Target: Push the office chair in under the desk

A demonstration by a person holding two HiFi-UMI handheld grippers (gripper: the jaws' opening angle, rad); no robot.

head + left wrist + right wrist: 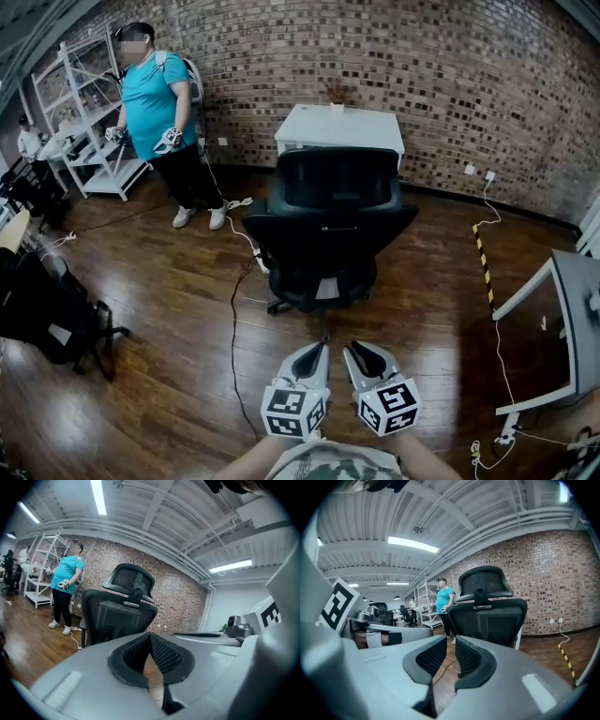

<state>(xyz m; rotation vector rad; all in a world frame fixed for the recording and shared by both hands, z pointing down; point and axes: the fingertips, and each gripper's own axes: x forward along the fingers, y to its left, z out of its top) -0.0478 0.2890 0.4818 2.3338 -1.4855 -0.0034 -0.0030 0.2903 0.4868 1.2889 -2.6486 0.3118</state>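
Both grippers hang low just behind the office chair [328, 225], apparently lined up to push its backrest. Left gripper [317, 349] is closed and empty; right gripper [361, 349] is slightly parted, holding nothing. Beyond the chair stands the desk [339, 127], with the chair not yet tucked under.

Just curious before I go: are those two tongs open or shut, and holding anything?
Left tongs: shut, holding nothing.
Right tongs: slightly open, holding nothing.
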